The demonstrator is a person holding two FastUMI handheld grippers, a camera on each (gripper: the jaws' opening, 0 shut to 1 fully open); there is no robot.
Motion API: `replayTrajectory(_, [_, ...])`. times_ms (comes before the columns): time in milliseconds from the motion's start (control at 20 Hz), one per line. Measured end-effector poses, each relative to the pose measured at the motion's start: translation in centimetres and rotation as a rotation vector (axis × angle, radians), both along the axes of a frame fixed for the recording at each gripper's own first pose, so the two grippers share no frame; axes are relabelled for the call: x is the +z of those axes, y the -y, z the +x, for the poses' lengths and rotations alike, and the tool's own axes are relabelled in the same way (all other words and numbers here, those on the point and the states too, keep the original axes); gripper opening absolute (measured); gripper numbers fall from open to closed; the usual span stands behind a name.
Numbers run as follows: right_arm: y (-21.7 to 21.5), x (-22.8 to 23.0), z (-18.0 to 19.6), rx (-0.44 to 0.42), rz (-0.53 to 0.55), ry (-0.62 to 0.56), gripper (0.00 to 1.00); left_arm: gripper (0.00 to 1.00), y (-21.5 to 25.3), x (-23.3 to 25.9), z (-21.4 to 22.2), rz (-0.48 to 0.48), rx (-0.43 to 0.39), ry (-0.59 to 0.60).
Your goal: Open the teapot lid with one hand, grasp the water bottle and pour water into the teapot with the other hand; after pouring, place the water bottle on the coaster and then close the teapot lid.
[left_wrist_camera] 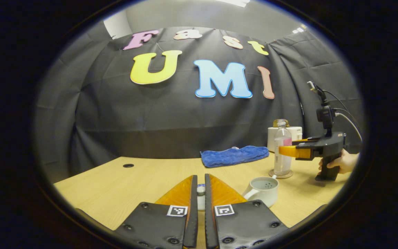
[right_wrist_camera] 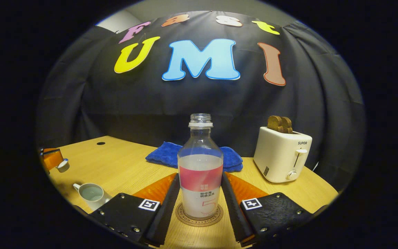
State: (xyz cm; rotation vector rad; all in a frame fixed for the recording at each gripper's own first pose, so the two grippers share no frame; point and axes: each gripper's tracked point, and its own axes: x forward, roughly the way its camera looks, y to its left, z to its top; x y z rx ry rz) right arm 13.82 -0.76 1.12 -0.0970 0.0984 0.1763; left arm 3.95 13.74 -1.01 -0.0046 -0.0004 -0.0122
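1. Currently the water bottle (right_wrist_camera: pixel 200 169) stands upright on the coaster (right_wrist_camera: pixel 199 217), long axis vertical, uncapped mouth pointing up.
2. The right gripper (right_wrist_camera: pixel 199 193) brackets the bottle; whether its fingers press the wall or stand just clear cannot be told.
3. Risk: a sideways withdrawal could drag or tip the open bottle and spill water.
4. The left gripper (left_wrist_camera: pixel 199 193) is clenched on the teapot lid (left_wrist_camera: pixel 201 190), left of the open teapot (left_wrist_camera: pixel 263 189).
5. Risk: a misaligned lid could catch the rim.

Left gripper view low over the table (left_wrist_camera: pixel 116 186), facing the back wall, right gripper view close behind the bottle (right_wrist_camera: pixel 200 166), both sharing bottle, teapot (left_wrist_camera: pixel 263 190), blue towel (left_wrist_camera: pixel 235 155), toaster (right_wrist_camera: pixel 282 155)
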Motion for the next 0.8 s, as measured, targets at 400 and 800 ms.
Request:
replayTrajectory(400, [0.4, -0.7, 0.0, -0.016, 0.028, -0.022, 0.75, 0.18, 0.0, 0.0, 0.0, 0.0, 0.0, 0.0])
replayTrajectory(800, [1.1, -0.3, -0.9, -0.042, 0.08, -0.01, 0.98, 0.18, 0.0, 0.0, 0.0, 0.0, 0.0, 0.0])
